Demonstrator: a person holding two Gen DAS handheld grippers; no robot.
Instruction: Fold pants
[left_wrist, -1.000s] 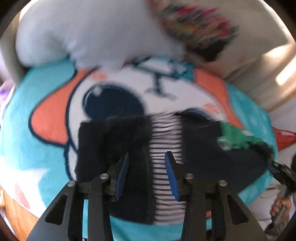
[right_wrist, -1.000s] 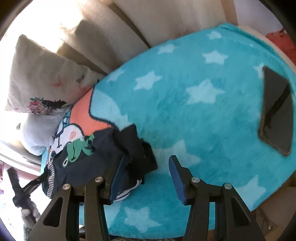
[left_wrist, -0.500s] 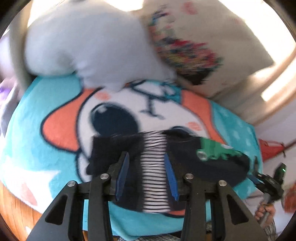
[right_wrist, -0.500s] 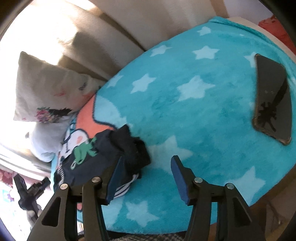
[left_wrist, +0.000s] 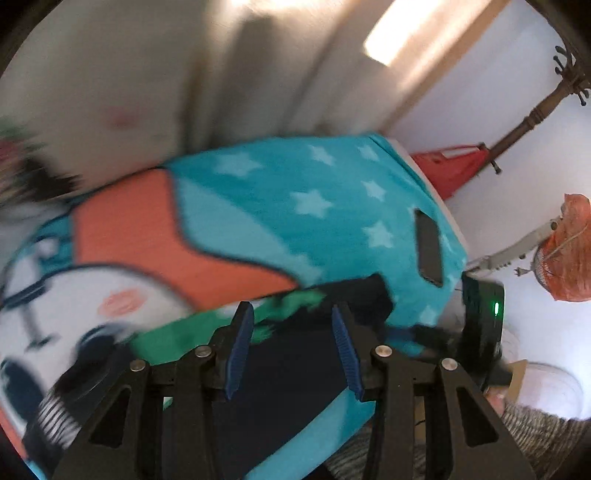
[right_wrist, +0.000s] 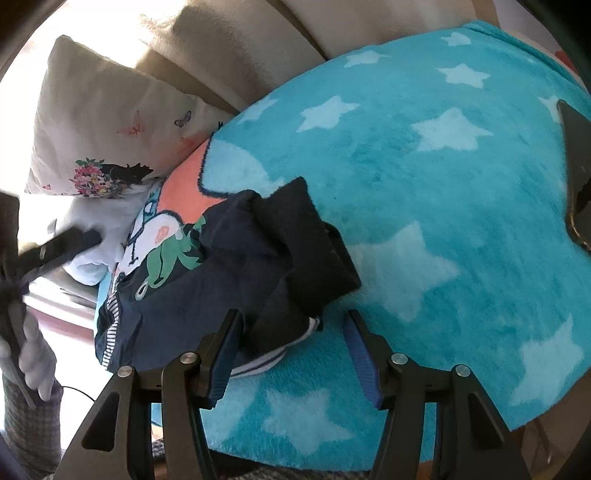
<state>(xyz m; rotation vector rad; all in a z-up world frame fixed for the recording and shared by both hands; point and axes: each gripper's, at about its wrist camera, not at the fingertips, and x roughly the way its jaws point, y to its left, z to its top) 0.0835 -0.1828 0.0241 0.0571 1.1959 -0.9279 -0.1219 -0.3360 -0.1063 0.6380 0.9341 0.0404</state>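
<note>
The folded navy pants (right_wrist: 236, 273) with a green frog print and a striped waistband lie on the teal star blanket (right_wrist: 443, 206). My right gripper (right_wrist: 291, 350) is open and empty, just above the pants' near edge, its left finger beside the folded cuff. In the blurred left wrist view the pants (left_wrist: 291, 354) lie under my open, empty left gripper (left_wrist: 291, 343), with the frog print between the fingers. The left gripper also shows at the left edge of the right wrist view (right_wrist: 59, 247).
A black phone (right_wrist: 576, 177) lies on the blanket at the right; it also shows in the left wrist view (left_wrist: 428, 247). A floral pillow (right_wrist: 107, 133) and a white cushion (right_wrist: 92, 232) lean against the beige sofa back. The blanket's near edge drops off below the grippers.
My left gripper has swung sharply to the right, from the striped waistband end to the frog print end of the pants. My right gripper has moved closer to the pants. Both stayed open.
</note>
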